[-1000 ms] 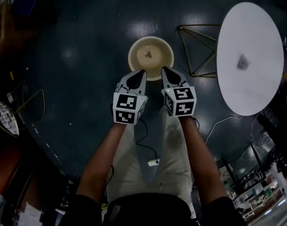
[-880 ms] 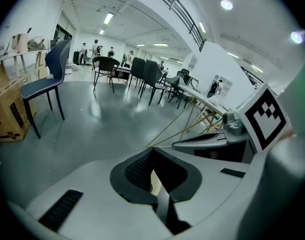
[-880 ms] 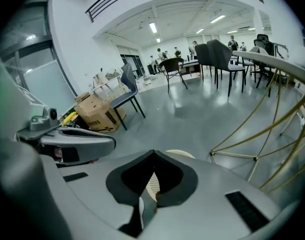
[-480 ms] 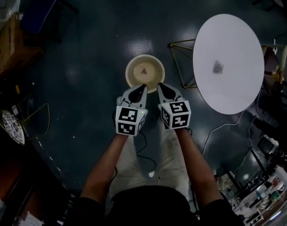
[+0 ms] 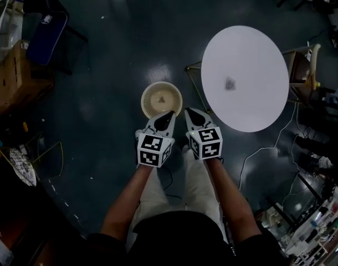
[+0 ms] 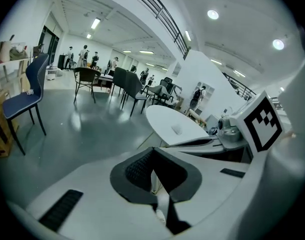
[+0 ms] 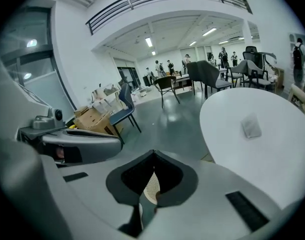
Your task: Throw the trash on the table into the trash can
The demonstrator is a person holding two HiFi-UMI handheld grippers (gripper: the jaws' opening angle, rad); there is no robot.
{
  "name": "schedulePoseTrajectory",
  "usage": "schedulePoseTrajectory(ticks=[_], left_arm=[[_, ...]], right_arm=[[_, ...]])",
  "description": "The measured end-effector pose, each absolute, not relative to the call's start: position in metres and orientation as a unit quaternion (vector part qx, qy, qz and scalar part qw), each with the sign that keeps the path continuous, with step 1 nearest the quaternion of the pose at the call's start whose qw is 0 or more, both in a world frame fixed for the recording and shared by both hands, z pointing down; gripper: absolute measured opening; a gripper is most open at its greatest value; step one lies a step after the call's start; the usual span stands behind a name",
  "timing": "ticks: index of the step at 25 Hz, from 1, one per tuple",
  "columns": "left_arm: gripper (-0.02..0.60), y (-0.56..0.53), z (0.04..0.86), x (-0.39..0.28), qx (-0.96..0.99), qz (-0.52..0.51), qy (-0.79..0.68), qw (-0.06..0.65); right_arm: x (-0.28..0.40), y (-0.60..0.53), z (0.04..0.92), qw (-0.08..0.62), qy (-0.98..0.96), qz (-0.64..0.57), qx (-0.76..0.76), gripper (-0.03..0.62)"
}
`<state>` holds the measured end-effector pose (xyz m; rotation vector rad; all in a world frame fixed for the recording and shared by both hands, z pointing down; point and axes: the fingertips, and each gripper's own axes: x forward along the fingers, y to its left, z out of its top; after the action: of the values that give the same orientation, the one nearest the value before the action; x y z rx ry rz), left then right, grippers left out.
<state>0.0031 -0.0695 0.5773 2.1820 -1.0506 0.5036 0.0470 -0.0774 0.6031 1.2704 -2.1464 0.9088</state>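
A round white table [image 5: 252,101] stands at the right of the head view with one small grey scrap of trash [image 5: 230,83] on it. The cream, ribbed trash can [image 5: 152,93] sits on the dark floor left of the table, with a small scrap [image 5: 162,99] inside. My left gripper [image 5: 169,116] and right gripper [image 5: 189,112] are held side by side just short of the can, both shut and empty. The scrap on the table [image 6: 177,130] shows ahead in the left gripper view. It is also ahead as the scrap [image 7: 251,125] in the right gripper view.
A gold wire stand [image 5: 192,73] is beside the table's left edge. A blue chair [image 5: 44,32] and a cardboard box [image 5: 11,73] are far left. A wooden chair [image 5: 302,65] and floor cables [image 5: 263,148] lie right of the table. People and chairs are far off.
In the head view the table and can have drifted left and look smaller and farther. Both grippers stay shut, side by side, a little lower in the frame.
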Motion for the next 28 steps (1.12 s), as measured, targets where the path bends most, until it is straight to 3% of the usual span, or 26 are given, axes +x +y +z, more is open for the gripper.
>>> schedulePoseTrajectory(ticks=[12,28], left_arm=[[0.014,-0.076,0.514,0.085,0.859,0.186,-0.368,0.302],[0.014,-0.103,0.508,0.199,0.88,0.211,-0.326,0.272]], right_arm=[[0.135,-0.068,0.547,0.241,-0.762,0.319,0.509,0.02],[0.264,-0.104,0.547,0.262,-0.722,0.281,0.576,0.021]])
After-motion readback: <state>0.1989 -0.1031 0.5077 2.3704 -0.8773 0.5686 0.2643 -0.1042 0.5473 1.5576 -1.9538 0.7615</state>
